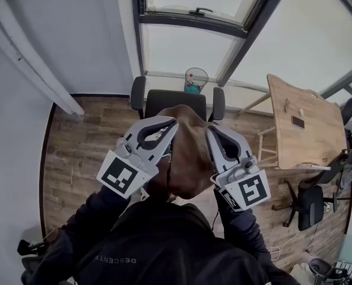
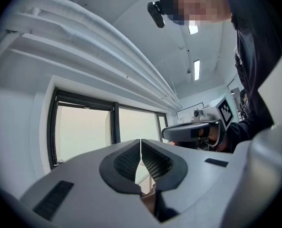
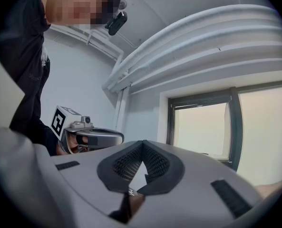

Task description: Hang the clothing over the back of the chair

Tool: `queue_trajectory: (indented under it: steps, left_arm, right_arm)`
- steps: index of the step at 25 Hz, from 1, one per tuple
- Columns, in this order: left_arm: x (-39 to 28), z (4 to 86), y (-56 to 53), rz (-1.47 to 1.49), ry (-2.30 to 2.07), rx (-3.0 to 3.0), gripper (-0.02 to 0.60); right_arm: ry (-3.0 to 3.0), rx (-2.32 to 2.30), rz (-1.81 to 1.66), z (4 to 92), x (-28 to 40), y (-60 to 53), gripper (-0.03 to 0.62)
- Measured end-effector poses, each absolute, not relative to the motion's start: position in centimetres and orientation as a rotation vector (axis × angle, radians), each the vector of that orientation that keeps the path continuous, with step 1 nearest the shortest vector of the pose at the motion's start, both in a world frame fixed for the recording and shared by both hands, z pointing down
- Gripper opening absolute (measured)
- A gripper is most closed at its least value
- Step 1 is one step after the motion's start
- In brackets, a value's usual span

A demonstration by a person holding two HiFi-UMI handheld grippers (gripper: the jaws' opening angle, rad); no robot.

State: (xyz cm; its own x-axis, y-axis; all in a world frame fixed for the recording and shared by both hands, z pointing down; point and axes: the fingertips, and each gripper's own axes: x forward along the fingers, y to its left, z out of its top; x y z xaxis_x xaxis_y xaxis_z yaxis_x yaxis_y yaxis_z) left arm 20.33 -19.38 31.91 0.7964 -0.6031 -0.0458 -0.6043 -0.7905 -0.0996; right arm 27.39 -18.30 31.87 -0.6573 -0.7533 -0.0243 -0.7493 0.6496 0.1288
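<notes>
A brown garment (image 1: 190,153) hangs bunched between my two grippers, in front of the person's chest. My left gripper (image 1: 173,123) is shut on its upper left edge and my right gripper (image 1: 209,130) is shut on its upper right edge. Just beyond and below stands a black chair (image 1: 176,101) with its backrest toward me and an armrest on each side. In the left gripper view the jaws (image 2: 141,140) meet at the tips, with brown cloth (image 2: 150,202) showing at their base. The right gripper view shows the same: closed jaws (image 3: 143,142) and cloth (image 3: 131,204) below.
A light wooden table (image 1: 297,123) stands to the right, with a second black office chair (image 1: 309,206) beside it. A wire bin (image 1: 195,80) sits behind the chair under the window. A white wall (image 1: 21,129) runs along the left; the floor (image 1: 83,141) is wood plank.
</notes>
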Motion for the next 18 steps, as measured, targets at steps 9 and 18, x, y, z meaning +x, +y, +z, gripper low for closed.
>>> queue_trajectory:
  steps: [9,18]
  left_arm:
    - [20.0,31.8,-19.2,0.021,0.99,-2.862,0.019]
    - [19.1,32.1,-19.4,0.013,1.012,-2.854,0.019]
  right_arm:
    - [-2.818,1.292,-0.187,31.9,27.5,-18.3,0.006]
    - [-2.817,1.288,-0.188,32.1,27.0,-18.4,0.007]
